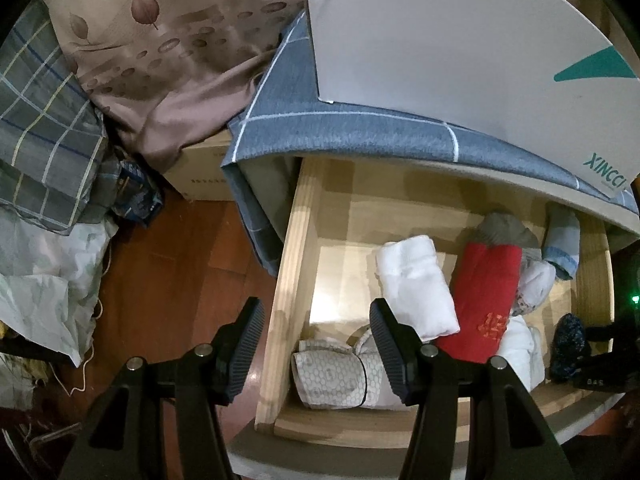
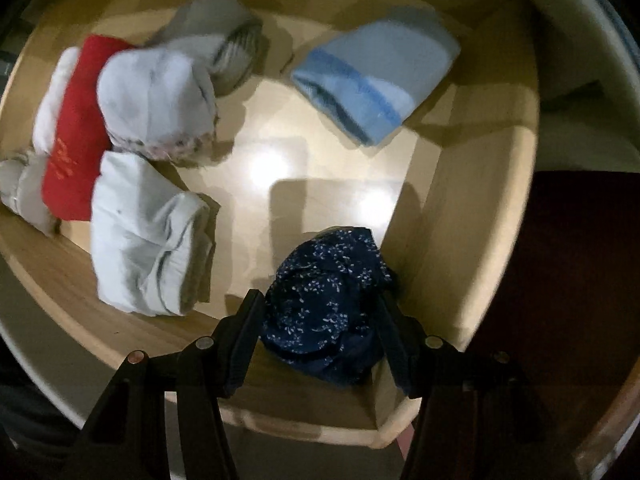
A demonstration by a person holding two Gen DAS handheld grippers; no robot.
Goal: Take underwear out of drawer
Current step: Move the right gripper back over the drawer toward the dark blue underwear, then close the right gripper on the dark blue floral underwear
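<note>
While right gripper (image 2: 320,316) jaws grasp navy underwear (image 2: 324,304) in drawer (image 2: 460,208) | left gripper (image 1: 316,344) jaws released

left wrist view: mounted behind the left gripper (image 1: 318,344), looks steeply down and forward from above the near left corner of the open wooden drawer (image 1: 288,264); takes in floor, bedding, cabinet top. distance: moderate.
right wrist view: mounted behind the right gripper (image 2: 320,320), looks almost straight down into the drawer (image 2: 472,200) at its right end. distance: close, blurred.
shared: drawer interior, red roll (image 1: 486,292) (image 2: 72,152), dark speckled bundle (image 1: 568,344) (image 2: 328,304).
</note>
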